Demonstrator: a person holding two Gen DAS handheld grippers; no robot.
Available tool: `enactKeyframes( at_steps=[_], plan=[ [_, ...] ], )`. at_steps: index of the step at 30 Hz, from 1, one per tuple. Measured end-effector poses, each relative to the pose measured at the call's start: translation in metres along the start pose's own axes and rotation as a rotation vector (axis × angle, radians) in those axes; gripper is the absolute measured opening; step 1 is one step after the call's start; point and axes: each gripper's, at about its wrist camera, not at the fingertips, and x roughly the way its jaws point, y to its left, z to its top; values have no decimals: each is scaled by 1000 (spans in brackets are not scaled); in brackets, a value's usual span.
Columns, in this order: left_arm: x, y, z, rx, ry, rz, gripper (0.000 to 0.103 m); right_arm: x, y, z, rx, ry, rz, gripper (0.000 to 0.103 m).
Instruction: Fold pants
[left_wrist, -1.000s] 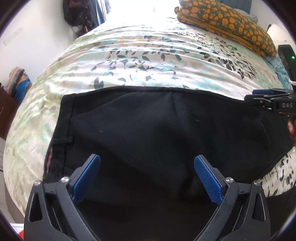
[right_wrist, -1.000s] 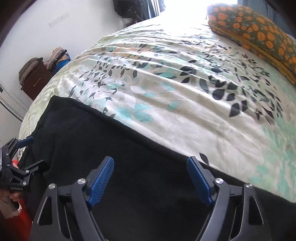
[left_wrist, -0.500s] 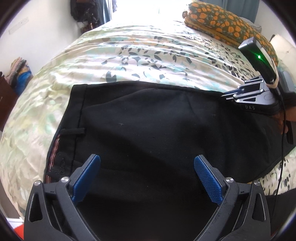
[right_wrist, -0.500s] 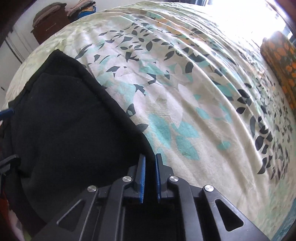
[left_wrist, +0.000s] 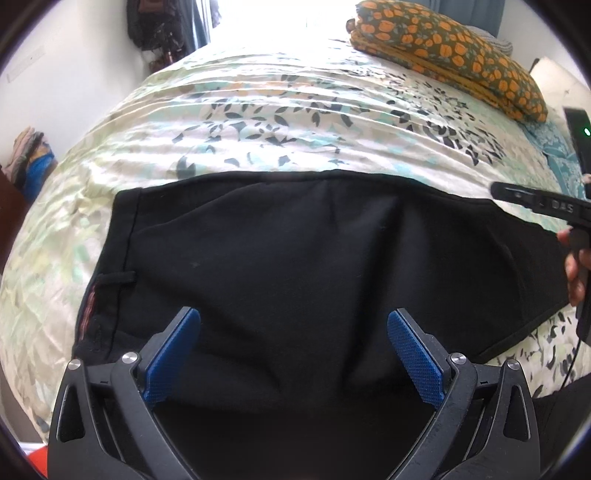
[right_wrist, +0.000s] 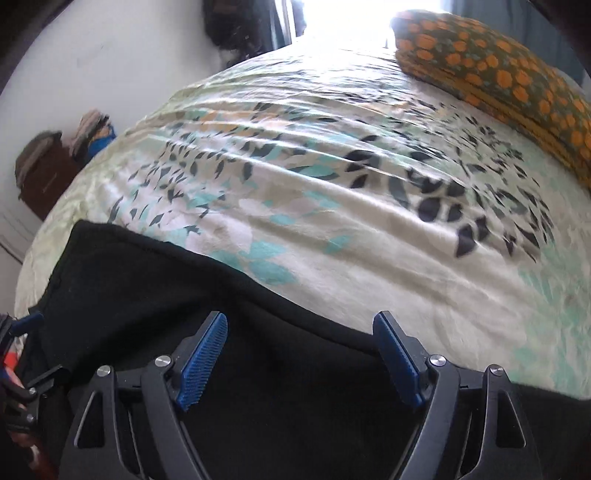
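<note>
Leaf-print bedspread (left_wrist: 258, 122) fills both upper frames; black pants (left_wrist: 314, 258) lie across the lower halves beneath the left gripper (left_wrist: 293, 354), jaws wide, and right gripper (right_wrist: 299, 356), jaws opening, nothing between.

Two wrist fisheyes, close over the bed (left_wrist: 258, 122), tilted steeply down.
Left view from the near edge onto the black pants (left_wrist: 314, 266) — right view further along, same pants (right_wrist: 155, 280), same orange pillow (right_wrist: 498, 74) — each catching the other gripper at its rim.

Left claw (left_wrist: 293, 350) gapes; right claw (right_wrist: 300, 354) is opening.
</note>
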Motion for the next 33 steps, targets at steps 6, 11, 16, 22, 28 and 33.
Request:
enactKeyframes(
  at_steps=[6,11,16,22,28,33],
  plan=[
    [45,-52,6,128,45,66,102,-97,-214,-122,494,-95,-253,81],
    [57,-63,-4,195,-15,124,103,-166,-370,-219,856,-80,-445,80],
    [62,-52,-3,128,-8,67,103,-161,-419,-231,891,-83,-342,71],
    [62,-55,-7,123,-38,100,103,-150,-398,-210,619,33,-449,18],
    [63,-58,-7,116,-45,115,103,-152,-392,-226,528,90,-556,18],
    [62,-56,-2,117,-11,100,103,-147,-382,-224,560,41,-627,45]
  ],
)
